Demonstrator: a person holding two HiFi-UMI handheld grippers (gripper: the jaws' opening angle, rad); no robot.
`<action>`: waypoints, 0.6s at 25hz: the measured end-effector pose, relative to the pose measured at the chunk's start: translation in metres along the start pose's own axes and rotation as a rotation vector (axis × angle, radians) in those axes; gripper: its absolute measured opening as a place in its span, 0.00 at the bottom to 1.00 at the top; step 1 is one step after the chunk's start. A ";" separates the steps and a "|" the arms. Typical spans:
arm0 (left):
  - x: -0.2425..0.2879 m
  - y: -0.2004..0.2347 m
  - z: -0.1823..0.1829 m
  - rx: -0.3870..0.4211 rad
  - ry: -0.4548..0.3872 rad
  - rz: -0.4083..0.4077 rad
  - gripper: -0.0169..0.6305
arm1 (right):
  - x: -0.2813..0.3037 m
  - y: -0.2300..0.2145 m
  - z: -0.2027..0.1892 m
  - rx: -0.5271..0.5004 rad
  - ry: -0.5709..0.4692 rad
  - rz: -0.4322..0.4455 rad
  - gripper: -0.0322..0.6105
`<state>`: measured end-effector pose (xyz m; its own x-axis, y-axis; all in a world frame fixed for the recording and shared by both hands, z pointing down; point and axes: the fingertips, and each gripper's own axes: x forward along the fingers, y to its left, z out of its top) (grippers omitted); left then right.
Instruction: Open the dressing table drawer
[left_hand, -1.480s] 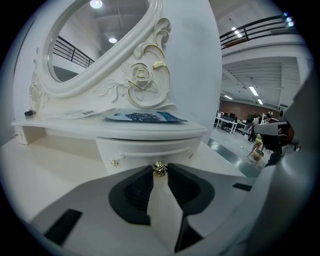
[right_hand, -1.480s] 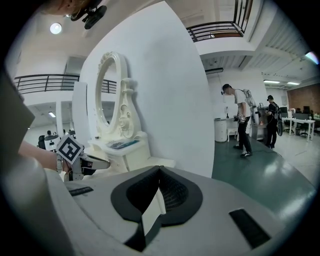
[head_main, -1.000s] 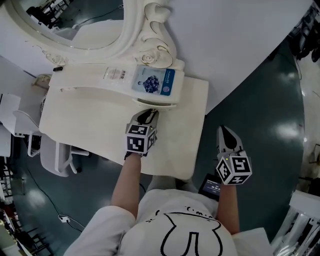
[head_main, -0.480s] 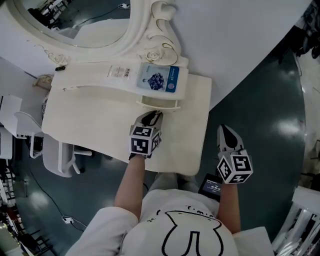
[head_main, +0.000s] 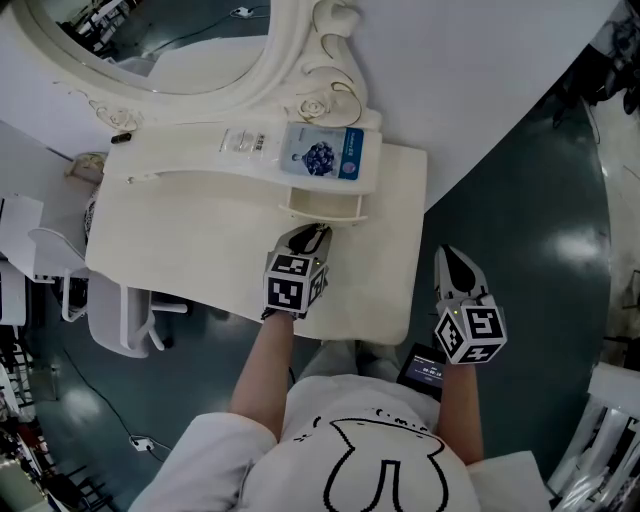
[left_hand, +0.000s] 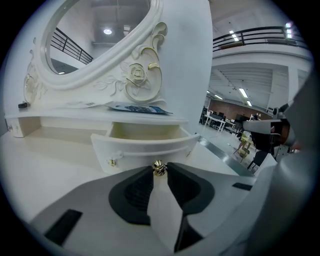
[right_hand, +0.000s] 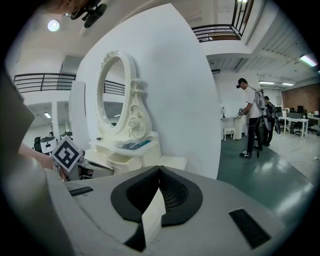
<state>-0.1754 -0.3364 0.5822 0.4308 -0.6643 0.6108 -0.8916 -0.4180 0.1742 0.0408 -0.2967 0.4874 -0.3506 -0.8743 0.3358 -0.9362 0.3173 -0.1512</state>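
Looks partway done. Holding the drawer (left_hand: 145, 147) by its gold knob (left_hand: 159, 169), with the fingers of the left gripper (head_main: 307, 236) closed on that knob from both sides. Stands some way out from under the shelf (head_main: 180, 165) at the back of the bench (head_main: 200, 250), toward the person, enough to show the pale hollow behind the curved front. Cannot tell how much travel remains; probably more pulling to do before calling it fully open, then letting go of the knob. No part in this for the right gripper (head_main: 450, 262): fingers pressed together on nothing, hanging over the dark floor (head_main: 520, 220) past the bench's right edge, well apart from the drawer.

For room: pulling straight back over bare bench top, with nothing lying between the drawer front and the bench's near edge. Ends at the person's own body, close behind that near edge, so likely calls for drawing the elbow back or stepping away for a longer pull. Leaves a strip of bench to the right of the drawer before the right edge, and a wide bare stretch to the left. Above, a blue leaflet (head_main: 325, 155) lying flat on the shelf over the drawer, and the mirror (head_main: 170, 45) behind it; both clear of a level pull, but worth avoiding any lift toward the shelf lip
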 end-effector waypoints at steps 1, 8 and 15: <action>-0.001 0.000 -0.001 0.000 0.002 -0.003 0.20 | 0.000 0.001 0.000 0.000 0.000 0.000 0.09; -0.006 0.000 -0.003 -0.001 0.021 -0.009 0.20 | 0.001 0.008 -0.001 0.000 0.001 0.005 0.09; -0.010 -0.002 -0.005 -0.004 0.028 0.000 0.20 | -0.003 0.007 0.000 0.005 -0.005 -0.004 0.09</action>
<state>-0.1788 -0.3260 0.5802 0.4271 -0.6464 0.6322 -0.8920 -0.4157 0.1777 0.0357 -0.2920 0.4851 -0.3468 -0.8774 0.3316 -0.9374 0.3122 -0.1543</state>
